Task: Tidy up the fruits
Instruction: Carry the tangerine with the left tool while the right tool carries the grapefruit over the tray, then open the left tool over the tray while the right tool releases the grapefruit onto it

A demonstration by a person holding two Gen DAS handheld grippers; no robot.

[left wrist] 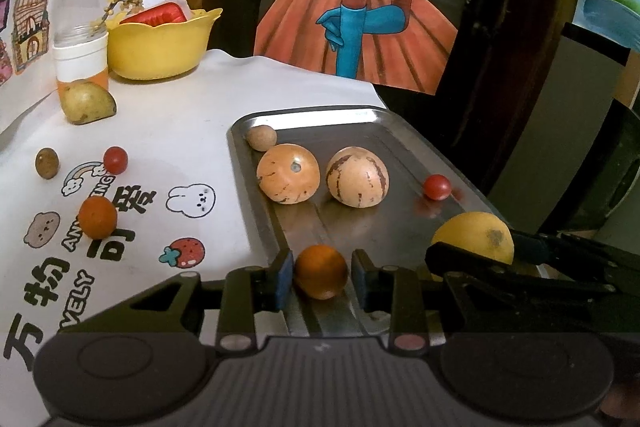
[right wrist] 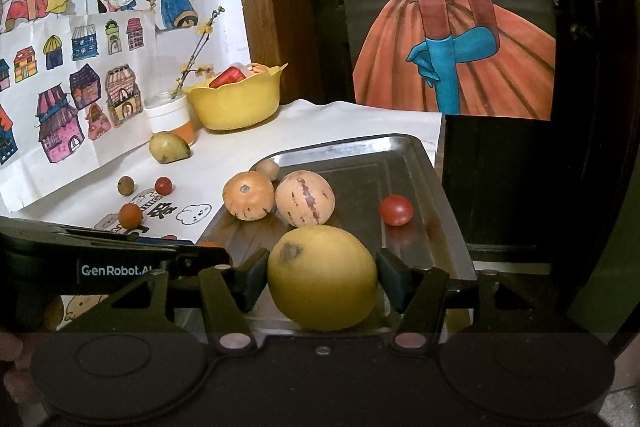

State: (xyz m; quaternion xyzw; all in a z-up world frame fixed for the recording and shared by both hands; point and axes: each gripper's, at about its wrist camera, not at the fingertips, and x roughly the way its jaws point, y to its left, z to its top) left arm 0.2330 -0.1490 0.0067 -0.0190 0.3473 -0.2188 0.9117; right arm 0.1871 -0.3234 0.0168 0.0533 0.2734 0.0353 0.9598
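Left hand-held gripper [left wrist: 321, 277] sitting low over the near end of the steel tray [left wrist: 404, 135], fingers apart around a small orange fruit [left wrist: 321, 271] with gaps both sides, two striped tan fruits [left wrist: 288, 173] and a cherry tomato [left wrist: 437, 186] further in on the tray, another little orange ball [left wrist: 97, 217] out on the white-covered desk [left wrist: 192, 147]. Over in the right wrist view, right hand-held gripper [right wrist: 322, 283] spread wide either side of a big yellow citrus [right wrist: 322, 277] resting on the tray's near edge, pads just off the skin, not squeezing.

Glass jar [left wrist: 81, 57] beside yellow bowl [left wrist: 160, 45]; drawings behind.
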